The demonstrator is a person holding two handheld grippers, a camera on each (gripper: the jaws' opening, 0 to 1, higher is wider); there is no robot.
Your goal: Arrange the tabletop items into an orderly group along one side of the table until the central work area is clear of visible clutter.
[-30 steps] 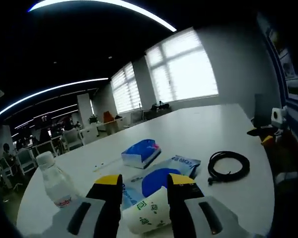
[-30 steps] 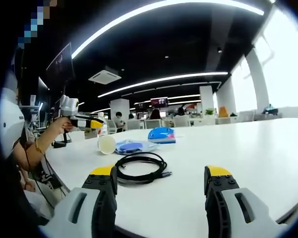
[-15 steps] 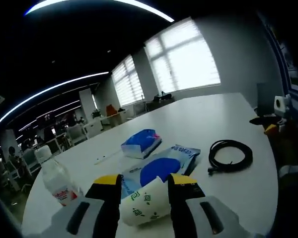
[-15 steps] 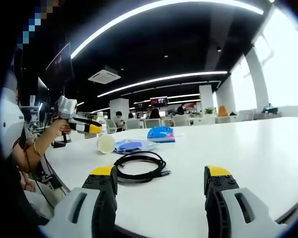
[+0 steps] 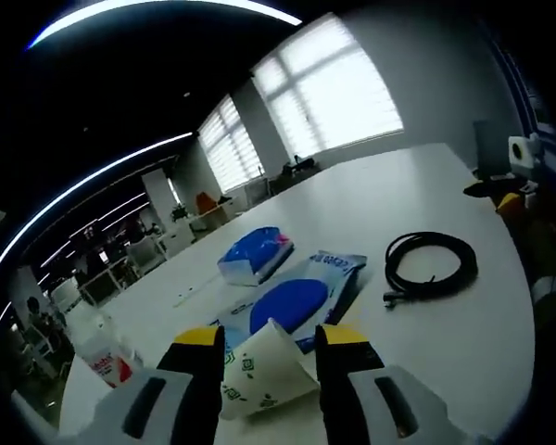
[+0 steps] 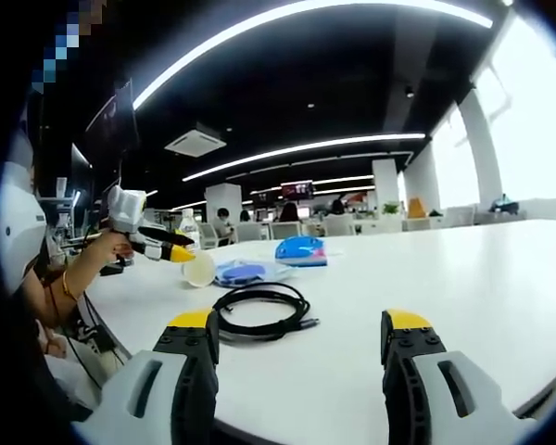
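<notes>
Tipping further over since before: white green-patterned paper cup [image 5: 267, 373], pinched between left gripper [image 5: 271, 345] jaws, mouth pointing toward 10 o'clock, over white surface [image 5: 417, 195]. Right gripper [image 6: 298, 336] hanging spread, coiled black cable [image 6: 259, 311] at 12 o'clock.

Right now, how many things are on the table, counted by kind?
Paper cup: 1
Water bottle: 1
Tissue box: 1
Blue wipes pack: 1
Black cable coil: 1
Total: 5
</notes>
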